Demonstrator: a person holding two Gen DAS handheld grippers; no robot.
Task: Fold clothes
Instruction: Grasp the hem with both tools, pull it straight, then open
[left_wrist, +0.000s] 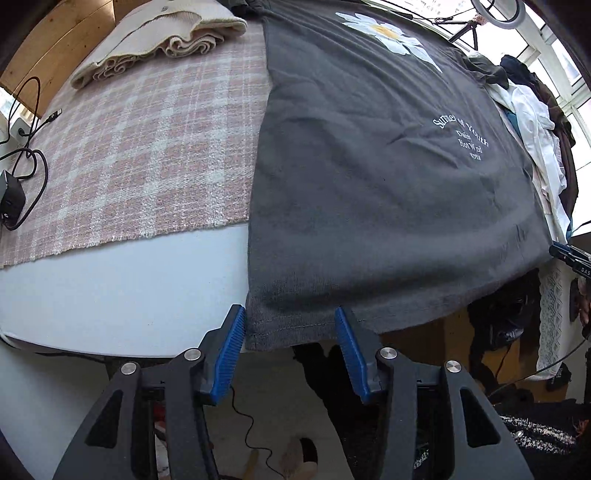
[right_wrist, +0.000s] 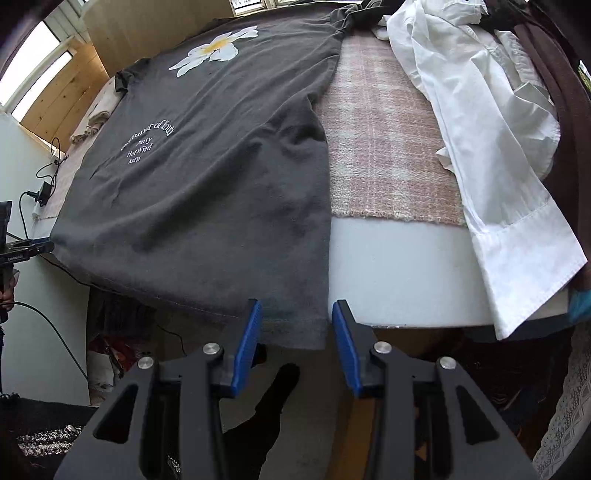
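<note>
A dark grey T-shirt with a white daisy print and white lettering lies spread flat on the table, its hem hanging over the near edge. My left gripper is open and points down. Its blue pads stand on either side of the hem's left corner without pressing it. In the right wrist view the same T-shirt fills the left half. My right gripper is open too, astride the hem's right corner, and its blue pads are clear of the cloth.
A pink plaid cloth covers the white table. A folded cream knit lies at the far left. A pile with a white shirt sits to the right, one sleeve over the edge. Cables and a black adapter lie at the left end.
</note>
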